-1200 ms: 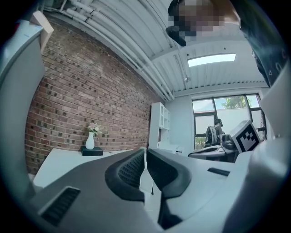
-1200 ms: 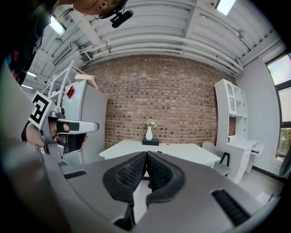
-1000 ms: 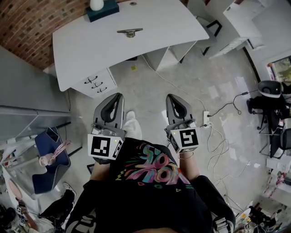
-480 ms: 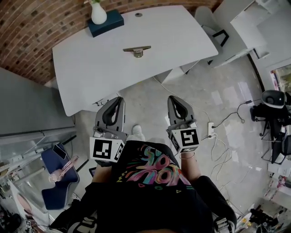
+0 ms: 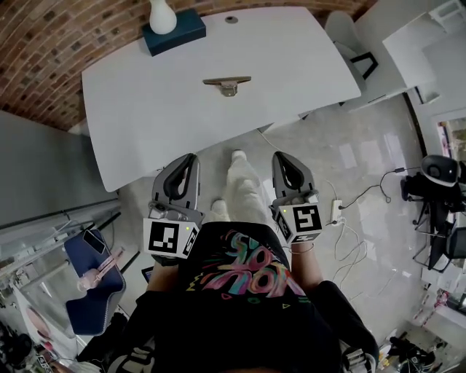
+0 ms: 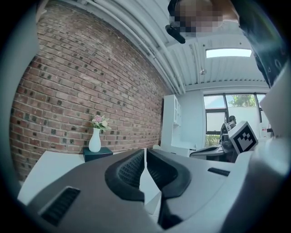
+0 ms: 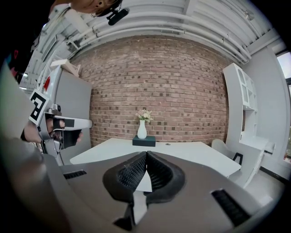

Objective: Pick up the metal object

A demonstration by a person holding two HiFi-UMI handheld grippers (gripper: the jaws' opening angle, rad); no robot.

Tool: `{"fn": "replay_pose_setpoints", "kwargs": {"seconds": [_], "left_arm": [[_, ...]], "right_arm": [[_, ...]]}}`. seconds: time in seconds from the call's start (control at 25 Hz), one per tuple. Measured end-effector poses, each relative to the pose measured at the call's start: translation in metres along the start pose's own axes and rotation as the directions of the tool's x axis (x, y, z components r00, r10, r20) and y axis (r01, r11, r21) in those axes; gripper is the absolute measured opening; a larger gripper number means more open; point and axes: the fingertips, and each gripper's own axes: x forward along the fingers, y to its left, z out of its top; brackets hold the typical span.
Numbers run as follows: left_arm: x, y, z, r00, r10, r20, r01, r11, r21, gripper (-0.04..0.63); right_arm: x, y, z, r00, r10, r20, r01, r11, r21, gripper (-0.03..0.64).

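The metal object (image 5: 227,84), a small brass-coloured cleat shape, lies near the middle of the white table (image 5: 145,124) in the head view. My left gripper (image 5: 187,156) and right gripper (image 5: 283,156) hang side by side in front of my chest, short of the table's near edge and well apart from the object. Both are shut with nothing between their jaws, as the left gripper view (image 6: 145,150) and the right gripper view (image 7: 146,154) show. Neither gripper view shows the metal object.
A white vase (image 5: 162,14) stands on a dark teal box (image 5: 177,33) at the table's far edge. My leg and shoe (image 5: 239,156) reach forward between the grippers. A chair (image 5: 357,55) stands to the right; a power strip with cables (image 5: 336,211) lies on the floor.
The table has come nearer and lower in the head view. A leg has stepped forward between the grippers. Both grippers keep their place in front of me and stay shut.
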Motion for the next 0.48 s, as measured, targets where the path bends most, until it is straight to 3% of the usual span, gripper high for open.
{"fn": "replay_pose_setpoints", "kwargs": {"seconds": [0.48], "left_arm": [[0.125, 0.052, 0.026, 0.996, 0.090, 0.021, -0.090, 0.996, 0.003, 0.034]], "right_arm": [[0.126, -0.069, 0.041, 0.994, 0.112, 0.004, -0.112, 0.993, -0.026, 0.017]]}}
